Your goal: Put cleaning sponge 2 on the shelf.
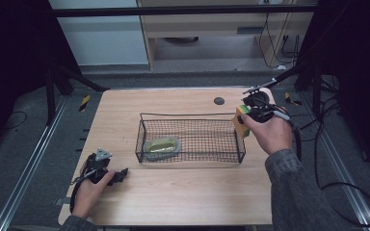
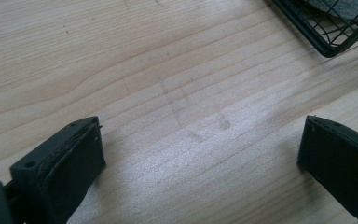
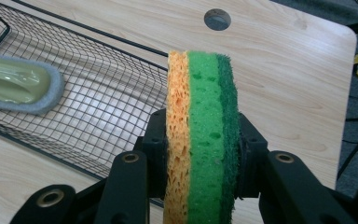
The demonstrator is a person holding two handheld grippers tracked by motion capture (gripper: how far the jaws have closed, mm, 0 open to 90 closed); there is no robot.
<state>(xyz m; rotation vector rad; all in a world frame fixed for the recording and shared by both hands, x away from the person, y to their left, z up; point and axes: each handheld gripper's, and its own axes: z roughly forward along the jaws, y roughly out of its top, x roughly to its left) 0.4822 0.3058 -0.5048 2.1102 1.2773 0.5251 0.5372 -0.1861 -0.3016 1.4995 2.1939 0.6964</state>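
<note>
Right tool: the right tool [image 3: 200,154] is clenching two stacked sponges [image 3: 200,130], orange and green, on edge at the centre of the right gripper view; in the high view they are hanging at the right end of the wire basket [image 1: 191,115].
Left tool: the left tool [image 2: 200,154] is lying released, jaws wide apart, on bare worktop [image 2: 168,70] at the lower left of the high view.
Risk: the orange sponge is likely sitting loose against the green one and could be slipping out; the pair could be catching the basket rim.
Around: a pale green dish on a grey pad [image 1: 163,145] is occupying the basket's left part; a round hole [image 1: 219,100] is lying beyond.
</note>
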